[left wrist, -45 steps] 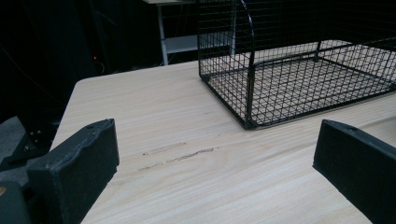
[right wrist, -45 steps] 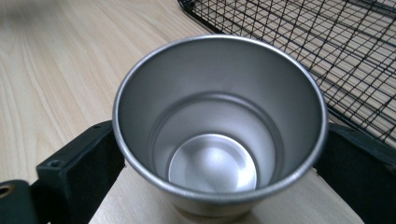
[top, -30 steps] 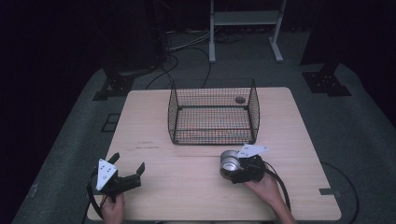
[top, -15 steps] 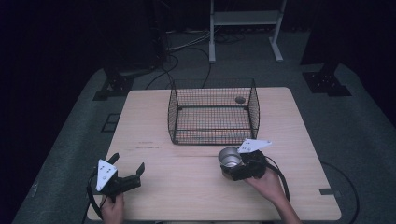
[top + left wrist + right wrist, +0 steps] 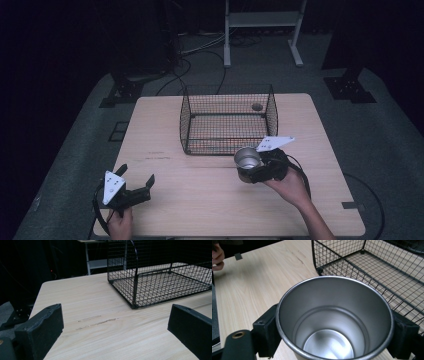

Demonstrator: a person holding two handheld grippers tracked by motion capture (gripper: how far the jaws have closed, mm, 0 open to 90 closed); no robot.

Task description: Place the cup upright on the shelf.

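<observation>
My right gripper (image 5: pixel 251 168) clamps the steel cup (image 5: pixel 246 159) by its sides, mouth up and empty, just in front of the wire basket (image 5: pixel 227 120), near its front right corner; a side grip leaves the rim free, which I judge suits a lift over the basket's near wall. My left gripper (image 5: pixel 136 182) rests well to the basket's front left, jaws spread on nothing. Bare table (image 5: pixel 200 200) lies between them.

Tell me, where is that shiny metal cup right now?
In the high view, the metal cup sits upright between the right tongs, on the table's right half, just in front of the wire basket's near right corner.
</observation>
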